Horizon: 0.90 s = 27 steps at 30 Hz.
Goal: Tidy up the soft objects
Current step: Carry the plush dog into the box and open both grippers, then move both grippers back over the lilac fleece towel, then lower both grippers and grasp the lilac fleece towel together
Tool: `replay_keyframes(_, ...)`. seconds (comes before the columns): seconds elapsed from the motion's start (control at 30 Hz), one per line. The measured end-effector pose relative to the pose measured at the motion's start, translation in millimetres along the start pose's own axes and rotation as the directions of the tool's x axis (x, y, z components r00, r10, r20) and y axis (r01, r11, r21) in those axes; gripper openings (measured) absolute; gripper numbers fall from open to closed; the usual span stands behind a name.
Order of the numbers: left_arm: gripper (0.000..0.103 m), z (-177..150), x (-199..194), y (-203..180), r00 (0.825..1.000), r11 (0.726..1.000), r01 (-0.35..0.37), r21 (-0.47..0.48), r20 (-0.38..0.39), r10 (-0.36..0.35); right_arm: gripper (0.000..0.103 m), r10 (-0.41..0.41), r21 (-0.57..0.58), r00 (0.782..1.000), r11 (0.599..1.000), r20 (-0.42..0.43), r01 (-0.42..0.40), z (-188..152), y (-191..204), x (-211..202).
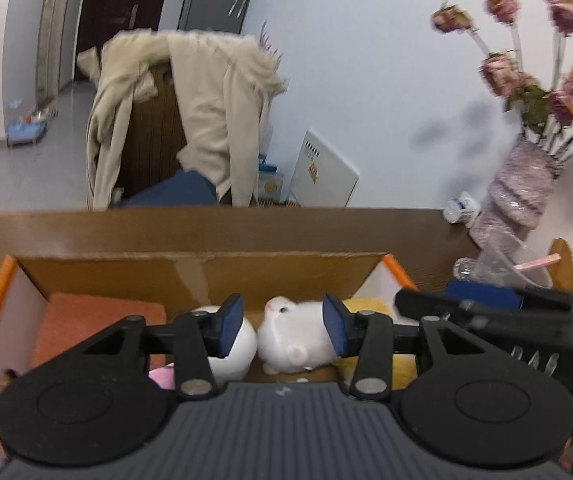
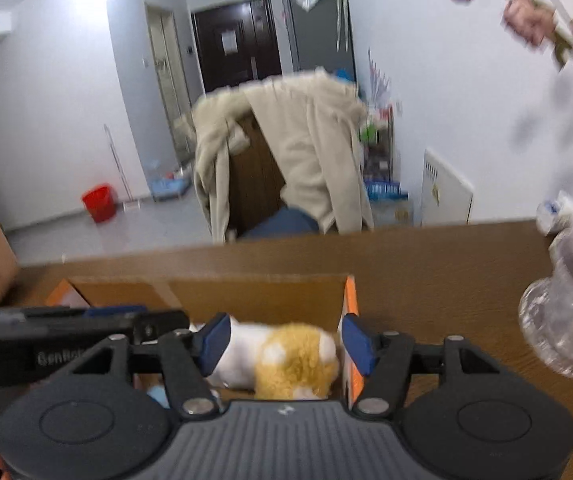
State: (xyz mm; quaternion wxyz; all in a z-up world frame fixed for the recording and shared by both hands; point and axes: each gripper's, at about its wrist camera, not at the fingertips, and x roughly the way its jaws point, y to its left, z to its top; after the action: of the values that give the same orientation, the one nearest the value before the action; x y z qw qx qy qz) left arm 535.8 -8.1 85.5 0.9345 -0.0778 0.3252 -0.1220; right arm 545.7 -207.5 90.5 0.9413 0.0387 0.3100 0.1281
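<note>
Black casing reading what seems "GenRob" (image 2: 60,358) sits beside the spread right hand-held gripper (image 2: 282,344); left hand-held gripper (image 1: 282,330) likewise spread.

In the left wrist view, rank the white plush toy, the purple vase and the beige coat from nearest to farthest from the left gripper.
1. White plush toy: in the cardboard box, right between the open jaws of the left gripper.
2. Purple vase: on the table, far right.
3. Beige coat: draped over a chair beyond the table, upper left.

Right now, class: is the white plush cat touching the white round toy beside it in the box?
Touching. The left wrist view shows the white plush cat pressed against the white round toy, with no gap between them, inside the cardboard box.
</note>
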Motion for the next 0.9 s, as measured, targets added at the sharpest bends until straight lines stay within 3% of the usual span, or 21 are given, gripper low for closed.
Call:
replay_keyframes(0.13,0.050,0.6,-60.1,-20.3,0.997,0.999,-0.008,0.052,0.082,0.004,0.064,0.016,-0.023,0.998,1.000,0.066,-0.014,12.2,2.0,-54.4)
replay_keyframes(0.2,0.058,-9.9,-97.9,-28.8,0.990,0.998,-0.004,0.065,0.142,-0.005,0.069,0.028,-0.051,0.994,0.998,0.104,-0.023,7.6,7.6,-92.2)
replay_keyframes(0.33,0.064,-59.5,-172.2,-43.5,0.974,0.996,0.029,0.085,0.220,-0.047,0.078,0.079,-0.120,0.982,0.991,0.174,-0.059,-26.0,24.2,-165.3)
replay_keyframes(0.43,0.075,-112.5,-219.0,-51.7,0.962,0.994,0.014,0.110,0.270,-0.043,0.083,0.131,-0.191,0.970,0.977,0.205,-0.092,-72.7,41.8,-213.3)
replay_keyframes(0.57,0.082,-194.6,-260.0,-56.2,0.949,0.984,-0.109,0.144,0.310,0.060,0.087,0.169,-0.246,0.954,0.963,0.249,-0.106,-148.4,61.4,-256.6)
replay_keyframes(0.7,0.084,-267.5,-286.1,-47.0,0.955,0.982,-0.133,0.136,0.282,0.090,0.091,0.127,-0.210,0.950,0.975,0.284,-0.068,-232.5,68.6,-285.7)
replay_keyframes(0.8,0.086,-297.4,-296.1,-41.3,0.968,0.987,-0.094,0.130,0.243,0.060,0.098,0.055,-0.069,0.961,0.997,0.270,-0.037,-278.4,70.0,-292.3)
replay_keyframes(0.9,0.087,-304.4,-300.8,-35.6,0.968,0.982,-0.102,0.158,0.241,0.062,0.098,0.005,-0.055,0.968,0.998,0.251,0.009,-301.3,76.4,-294.7)
